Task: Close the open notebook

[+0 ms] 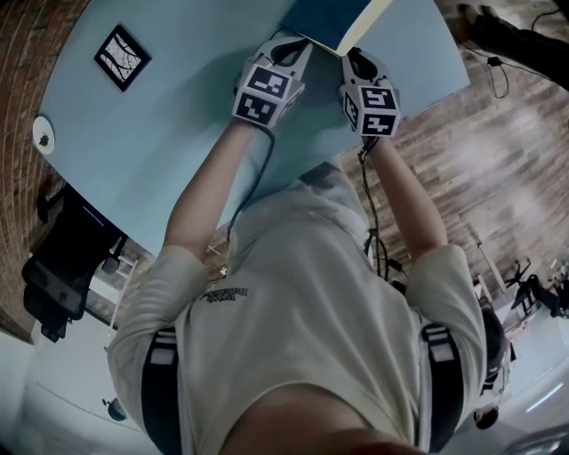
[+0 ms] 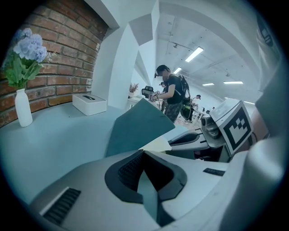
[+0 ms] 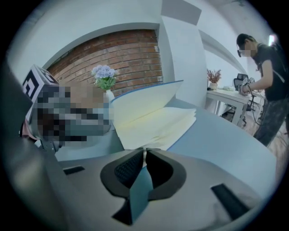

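Observation:
The notebook point(image 1: 331, 19) lies at the far end of the light blue table point(image 1: 178, 133). Its left half stands tilted up, showing a teal cover point(image 2: 135, 128) in the left gripper view and cream pages point(image 3: 156, 119) in the right gripper view. My left gripper point(image 1: 293, 46) sits at the near edge of the raised cover with its jaws together; nothing shows between them. My right gripper point(image 1: 357, 60) is just to its right, at the near edge of the flat cream pages, jaws shut point(image 3: 145, 151). Whether either tip touches the paper I cannot tell.
A white vase of pale flowers point(image 2: 22, 106) and a white box point(image 2: 89, 103) stand by the brick wall. A black-and-white square card point(image 1: 122, 57) and a small white disc point(image 1: 43, 133) lie on the table's left. A person point(image 2: 169, 92) stands far off.

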{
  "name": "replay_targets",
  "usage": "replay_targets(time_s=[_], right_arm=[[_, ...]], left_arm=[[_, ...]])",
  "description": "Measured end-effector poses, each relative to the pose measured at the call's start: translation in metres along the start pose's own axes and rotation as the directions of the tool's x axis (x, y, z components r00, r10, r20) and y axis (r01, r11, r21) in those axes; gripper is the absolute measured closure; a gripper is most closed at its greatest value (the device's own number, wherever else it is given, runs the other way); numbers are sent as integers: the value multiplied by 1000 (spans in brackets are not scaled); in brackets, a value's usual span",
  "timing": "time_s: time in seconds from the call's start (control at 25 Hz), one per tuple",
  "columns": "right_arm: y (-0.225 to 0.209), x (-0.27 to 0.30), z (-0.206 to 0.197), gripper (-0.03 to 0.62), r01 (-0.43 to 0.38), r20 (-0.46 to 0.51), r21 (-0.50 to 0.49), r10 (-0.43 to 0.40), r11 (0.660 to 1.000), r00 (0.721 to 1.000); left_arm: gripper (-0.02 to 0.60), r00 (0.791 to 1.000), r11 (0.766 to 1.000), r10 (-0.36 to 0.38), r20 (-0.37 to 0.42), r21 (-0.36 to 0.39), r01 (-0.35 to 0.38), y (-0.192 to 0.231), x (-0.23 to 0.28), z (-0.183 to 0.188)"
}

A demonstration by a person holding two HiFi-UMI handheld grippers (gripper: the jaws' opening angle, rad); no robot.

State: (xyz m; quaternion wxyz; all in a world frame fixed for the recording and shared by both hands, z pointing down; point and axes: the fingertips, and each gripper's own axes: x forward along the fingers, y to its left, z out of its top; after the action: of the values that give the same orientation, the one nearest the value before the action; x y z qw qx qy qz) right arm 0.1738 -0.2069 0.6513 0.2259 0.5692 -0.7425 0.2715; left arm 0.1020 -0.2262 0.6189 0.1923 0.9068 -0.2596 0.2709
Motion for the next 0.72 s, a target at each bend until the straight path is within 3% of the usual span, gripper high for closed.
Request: replay_targets(time_s=[0.16,0.4,0.56,0.72], right_arm=[[-7,-14,6,546,27,-3,-82,-27,996,1000],[-7,-54,57,546,46,112,-167,-28,985,993],[2,-66,83,546,-35,156,-61,44,998,987],[15,-52,86,546,-88,154,-9,88,996,984]], left_arm=[[572,1000,1000,17,13,15,-17,-4,-8,6],[572,996,998,58,65,10,-59,-8,-32,25],[572,984,993,121,133,-32,-117,-1,-46,39],[572,984,991,126,130,-54,-119,3,-46,38]])
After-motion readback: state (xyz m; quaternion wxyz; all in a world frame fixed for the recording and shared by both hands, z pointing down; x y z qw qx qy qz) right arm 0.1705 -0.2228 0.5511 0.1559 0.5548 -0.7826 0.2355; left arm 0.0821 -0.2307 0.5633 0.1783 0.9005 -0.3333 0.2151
